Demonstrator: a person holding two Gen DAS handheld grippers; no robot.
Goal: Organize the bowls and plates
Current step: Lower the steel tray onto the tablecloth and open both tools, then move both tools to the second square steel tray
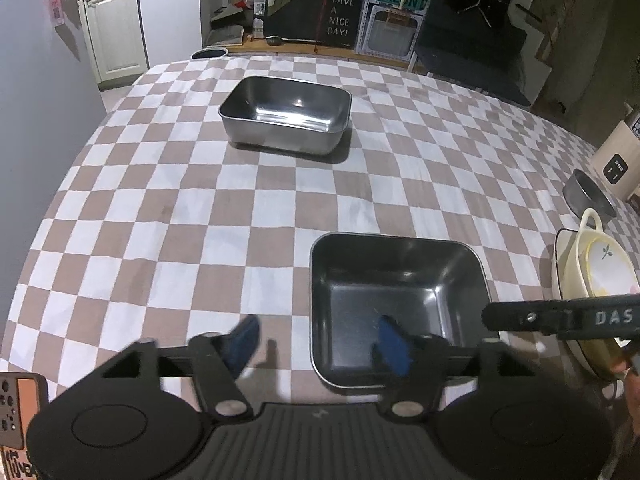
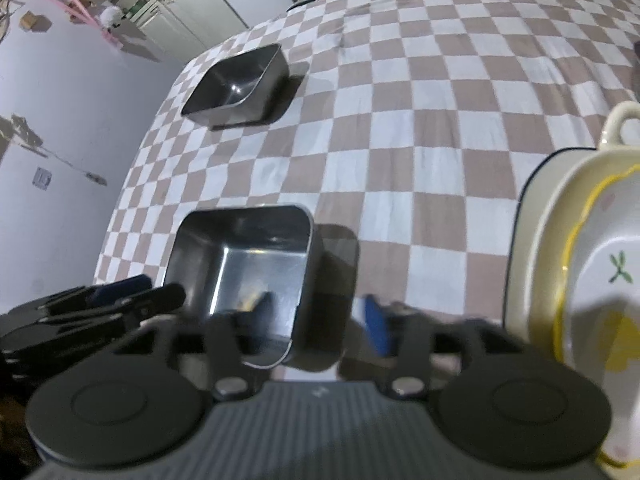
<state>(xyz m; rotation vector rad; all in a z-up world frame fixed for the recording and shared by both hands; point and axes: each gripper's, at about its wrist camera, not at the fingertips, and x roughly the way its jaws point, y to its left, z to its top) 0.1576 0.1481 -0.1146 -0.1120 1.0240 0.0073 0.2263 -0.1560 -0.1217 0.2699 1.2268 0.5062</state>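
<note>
Far steel tray sits well apart toward the back left of the checked worktop, upright and empty, no risk there. Left tool released: fingers spread, one pad outside the left wall of the near square steel tray, the other inside it, neither pressing as far as visible. Right tool also released, straddling that tray's right wall with one pad inside and one outside. Tray rests flat on the cloth. Risks, as I judge them: both tools are crowded on one tray, so a careless pull-out could catch a rim and drag or tip it, or bunch the tablecloth. Cream dish stack sits just beside the right tool; a sideways swing could knock the tilted flowered plate off. Blur hides exact pad contact.
</note>
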